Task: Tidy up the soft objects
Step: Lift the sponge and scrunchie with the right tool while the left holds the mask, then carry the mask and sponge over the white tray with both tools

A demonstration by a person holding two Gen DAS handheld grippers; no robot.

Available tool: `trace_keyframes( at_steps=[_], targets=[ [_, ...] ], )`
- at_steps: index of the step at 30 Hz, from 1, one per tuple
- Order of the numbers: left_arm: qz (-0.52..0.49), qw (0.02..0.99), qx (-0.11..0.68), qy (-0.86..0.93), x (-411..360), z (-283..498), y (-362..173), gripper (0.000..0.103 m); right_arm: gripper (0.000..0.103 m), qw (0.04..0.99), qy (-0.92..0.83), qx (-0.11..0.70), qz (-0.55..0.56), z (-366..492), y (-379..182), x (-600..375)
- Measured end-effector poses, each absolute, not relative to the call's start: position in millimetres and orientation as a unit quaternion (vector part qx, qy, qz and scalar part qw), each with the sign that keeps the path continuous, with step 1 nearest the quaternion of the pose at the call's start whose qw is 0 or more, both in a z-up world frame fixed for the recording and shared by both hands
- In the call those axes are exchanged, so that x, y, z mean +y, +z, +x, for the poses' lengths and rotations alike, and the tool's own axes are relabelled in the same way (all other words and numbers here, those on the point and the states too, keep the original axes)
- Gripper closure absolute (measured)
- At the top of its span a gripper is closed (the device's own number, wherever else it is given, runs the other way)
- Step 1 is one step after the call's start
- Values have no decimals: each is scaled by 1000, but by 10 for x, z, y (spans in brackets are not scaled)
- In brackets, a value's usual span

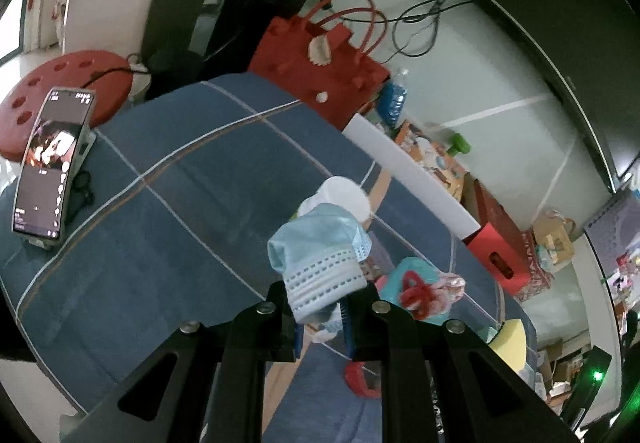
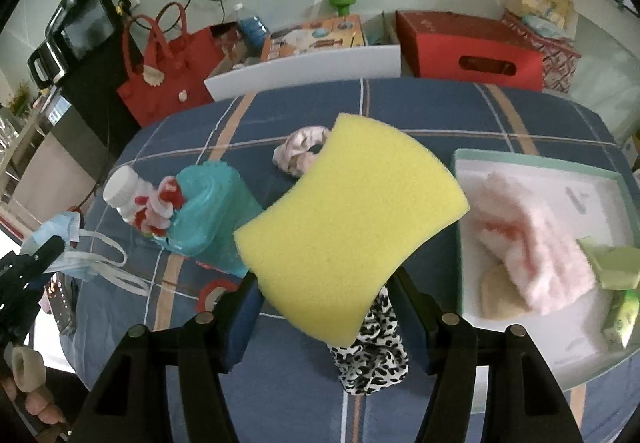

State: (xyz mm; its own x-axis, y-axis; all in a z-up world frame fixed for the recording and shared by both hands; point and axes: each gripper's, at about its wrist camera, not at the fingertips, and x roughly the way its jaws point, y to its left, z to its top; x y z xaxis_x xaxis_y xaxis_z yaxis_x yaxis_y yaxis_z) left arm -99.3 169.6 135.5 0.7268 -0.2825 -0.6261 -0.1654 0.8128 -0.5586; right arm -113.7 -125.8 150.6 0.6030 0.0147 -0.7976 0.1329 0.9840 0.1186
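The yellow sponge (image 2: 352,227) hides part of the pink scrunchie (image 2: 300,153) behind it and most of the leopard-print cloth (image 2: 372,355) below it. The fluffy pink item (image 2: 532,239) in the white tray (image 2: 520,163) is blurred; the tray's right side runs off the frame. The face mask (image 1: 320,255) covers part of a white bottle (image 1: 346,195). The phone (image 1: 52,163) screen is too small to read.

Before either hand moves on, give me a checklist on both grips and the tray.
1. Left gripper shut on the blue face mask: ok.
2. Mask lifted off the blue plaid cloth: ok; ear loops dangle.
3. Right gripper shut on the yellow sponge: ok.
4. Sponge clear of the leopard-print fabric below: cannot tell.
5. White tray has bare space: ok, near its far edge.
6. Pink scrunchie and teal item put away: not ok, both lie on the cloth.
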Motion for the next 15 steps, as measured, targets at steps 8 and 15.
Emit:
trace_keyframes(
  at_steps=[8, 15],
  targets=[
    [-288, 891, 346, -64, 1506, -1060, 1602, 88, 37, 900, -46, 425, 82, -1225, 1636, -1351],
    [-260, 896, 342, -108, 1206, -1094, 1802, 88, 37, 906, -59, 411, 87, -1284, 1740, -1516]
  ],
)
